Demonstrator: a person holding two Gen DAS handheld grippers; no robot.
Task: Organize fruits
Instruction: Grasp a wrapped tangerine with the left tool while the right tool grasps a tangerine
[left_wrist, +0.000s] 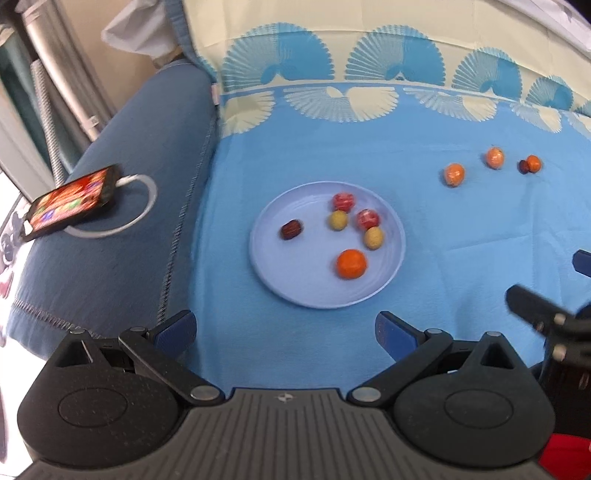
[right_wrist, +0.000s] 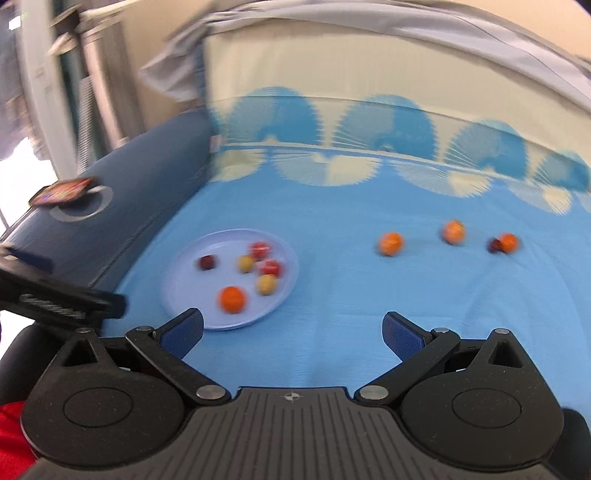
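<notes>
Both the left gripper (left_wrist: 285, 332) and the right gripper (right_wrist: 293, 336) hang empty with jaws spread wide above the blue cloth (left_wrist: 443, 258). Ahead, the plate (left_wrist: 273, 273) holds six small fruits, among them an orange (left_wrist: 351, 263). Well apart to its right lie three more orange fruits (left_wrist: 454, 174), one touching a dark fruit (left_wrist: 523, 166), perhaps a date, though blur hides detail.

No words, brand names or numbers can be read anywhere in either view. The phone (left_wrist: 72, 203) lying on the dark blue cushion (left_wrist: 140, 236) has a lit screen of red, orange and green patches, but any writing on it is too blurred and small to make out. The only sign is a small round crosshair mark moulded into the ribbed grey body of each gripper, on the left gripper (left_wrist: 284, 330) and on the right gripper (right_wrist: 293, 332).
</notes>
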